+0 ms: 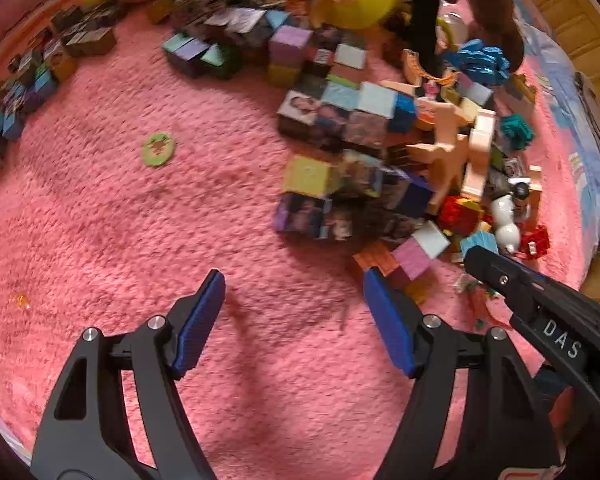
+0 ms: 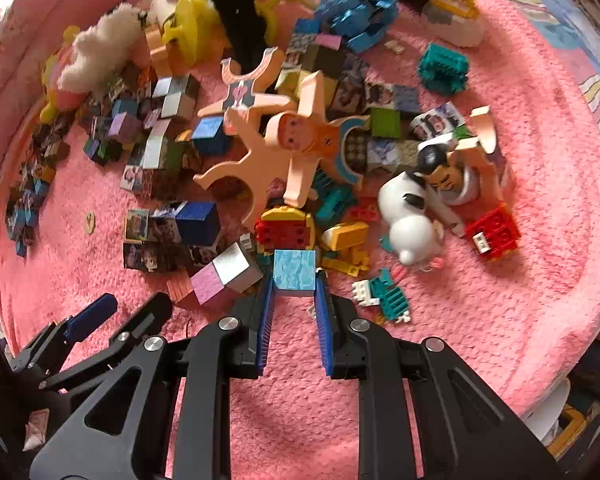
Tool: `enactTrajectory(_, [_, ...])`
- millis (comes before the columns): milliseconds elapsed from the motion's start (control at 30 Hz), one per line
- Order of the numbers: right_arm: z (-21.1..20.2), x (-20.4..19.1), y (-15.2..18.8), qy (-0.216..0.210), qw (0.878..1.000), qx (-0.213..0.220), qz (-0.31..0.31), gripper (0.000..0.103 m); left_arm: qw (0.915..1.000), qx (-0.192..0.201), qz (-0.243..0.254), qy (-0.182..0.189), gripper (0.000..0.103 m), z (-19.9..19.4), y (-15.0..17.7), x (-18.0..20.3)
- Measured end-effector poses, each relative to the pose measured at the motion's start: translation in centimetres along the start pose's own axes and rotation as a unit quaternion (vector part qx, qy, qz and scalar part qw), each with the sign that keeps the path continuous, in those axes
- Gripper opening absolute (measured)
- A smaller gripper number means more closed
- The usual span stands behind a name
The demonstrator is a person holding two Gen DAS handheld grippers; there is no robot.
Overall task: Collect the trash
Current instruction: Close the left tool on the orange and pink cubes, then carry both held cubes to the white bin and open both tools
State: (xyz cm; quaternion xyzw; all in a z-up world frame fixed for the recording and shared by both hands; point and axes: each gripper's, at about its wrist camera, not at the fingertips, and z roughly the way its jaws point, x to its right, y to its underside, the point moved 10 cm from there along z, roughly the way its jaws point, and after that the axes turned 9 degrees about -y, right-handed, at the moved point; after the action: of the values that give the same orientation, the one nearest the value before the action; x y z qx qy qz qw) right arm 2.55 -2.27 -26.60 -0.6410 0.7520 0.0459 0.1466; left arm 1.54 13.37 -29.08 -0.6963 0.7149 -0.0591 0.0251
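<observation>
The right gripper (image 2: 295,294) has its jaws clenched on a light blue cube block (image 2: 294,274), holding it by two opposite sides at the near edge of the toy pile. In the left wrist view the same gripper (image 1: 496,270) reaches in from the right toward that pile, its tips hidden there. The left gripper (image 1: 294,318) hovers over bare pink fluffy rug (image 1: 140,220) with its jaws released, wide apart and holding nothing; it also shows at the lower left of the right wrist view (image 2: 128,308).

No bin, bag or other container shows in either view; everything lies loose on the rug. Just left of the held cube sits a pink-and-grey cube block (image 2: 224,276). Behind it lie a red and yellow brick piece (image 2: 286,230), flat peach-coloured wooden doll figures (image 2: 284,148) stacked across each other, and picture cube blocks (image 2: 168,236). To the right lie a white-and-black toy animal (image 2: 410,216), a red brick (image 2: 496,232) and a small teal-and-white brick piece (image 2: 384,296). Further back are a blue brick cluster (image 2: 356,12), a teal brick (image 2: 444,68), a white plush toy (image 2: 100,52) and a yellow plastic toy (image 2: 192,28).

A green round token (image 1: 158,149) lies alone on the open rug, well apart from the pile.
</observation>
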Motion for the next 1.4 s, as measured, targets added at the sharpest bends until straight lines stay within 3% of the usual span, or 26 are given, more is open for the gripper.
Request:
enactTrajectory(333, [-0.7, 1.9, 0.3, 0.001, 1.000, 0.002, 0.020, 0.018, 0.9989, -0.003, 0.032, 0.033, 0.065, 0.2, 0.8, 5.2])
enactTrajectory(500, [-1.5, 3.1, 0.5, -0.002, 1.000, 0.007, 0.025, 0.018, 0.9967, -0.014, 0.053, 0.060, 0.037, 0.6, 0.7, 9.2])
enactTrajectory(667, [-1.7, 3.7, 0.5, -0.008, 0.999, 0.008, 0.038, 0.018, 0.9965, -0.027, 0.058, 0.055, 0.037, 2.3, 0.6, 10.3])
enactTrajectory(833, [-2.1, 4.0, 0.2, -0.012, 0.999, 0.012, 0.036, 0.018, 0.9956, -0.027, 0.067, 0.060, 0.048, 2.2, 0.9, 11.4])
enactTrajectory(900, [-2.2, 4.3, 0.0, -0.011, 0.999, 0.015, 0.038, 0.018, 0.9942, -0.024, 0.083, 0.064, 0.047, 2.1, 0.7, 12.6])
enactTrajectory(967, [-2.5, 4.6, -0.1, -0.010, 0.999, 0.017, 0.042, 0.018, 0.9939, -0.021, 0.089, 0.061, 0.039, 2.4, -0.6, 13.6])
enactTrajectory(1400, [-4.4, 5.1, 0.6, -0.024, 0.998, 0.025, 0.044, 0.018, 0.9948, -0.017, 0.067, 0.074, 0.039, -0.3, 0.0, 13.6])
